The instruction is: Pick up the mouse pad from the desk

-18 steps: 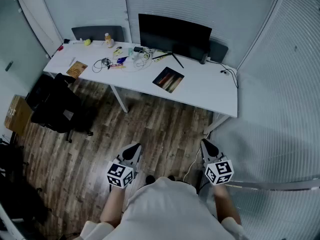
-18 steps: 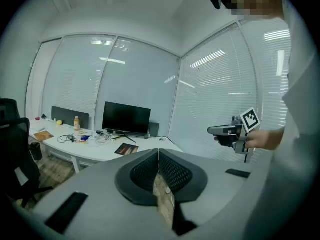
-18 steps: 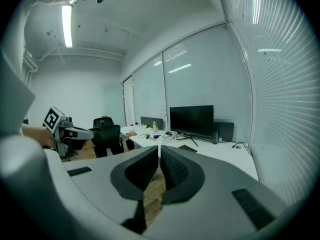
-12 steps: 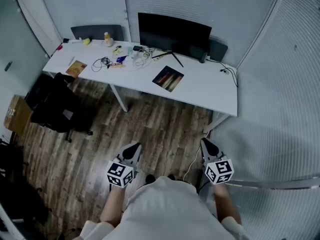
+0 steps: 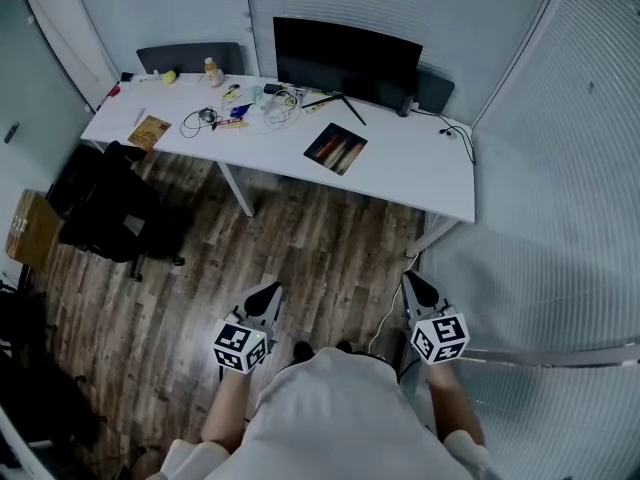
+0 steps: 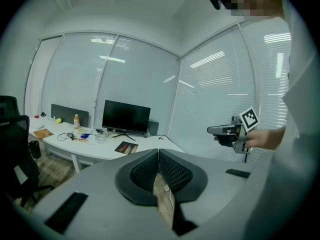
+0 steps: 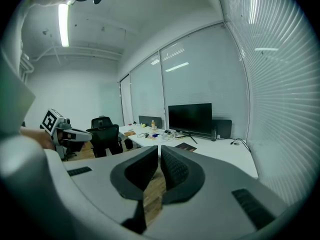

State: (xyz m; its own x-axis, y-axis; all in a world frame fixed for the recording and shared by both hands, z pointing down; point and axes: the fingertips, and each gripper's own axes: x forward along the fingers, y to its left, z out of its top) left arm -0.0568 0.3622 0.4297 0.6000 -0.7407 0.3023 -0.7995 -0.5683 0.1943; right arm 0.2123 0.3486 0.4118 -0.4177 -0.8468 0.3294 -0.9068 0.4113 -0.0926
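A: Where is the mouse pad point(image 5: 335, 148)?
B: Flat on the white desk point(image 5: 420, 173), in front of the monitor point(image 5: 345, 60). Wood floor point(image 5: 310, 248), blinds on the walls.
A: Grippers?
B: Left gripper point(image 5: 262, 300) & right gripper point(image 5: 418, 290): jaws closed, both empty, well apart from the desk.

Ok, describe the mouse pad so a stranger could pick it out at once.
Find the long white desk and the black monitor on it. The mouse pad lies flat just in front of the monitor's stand. It is a dark rectangle with reddish streaks, unlike the tangled cables to its left.
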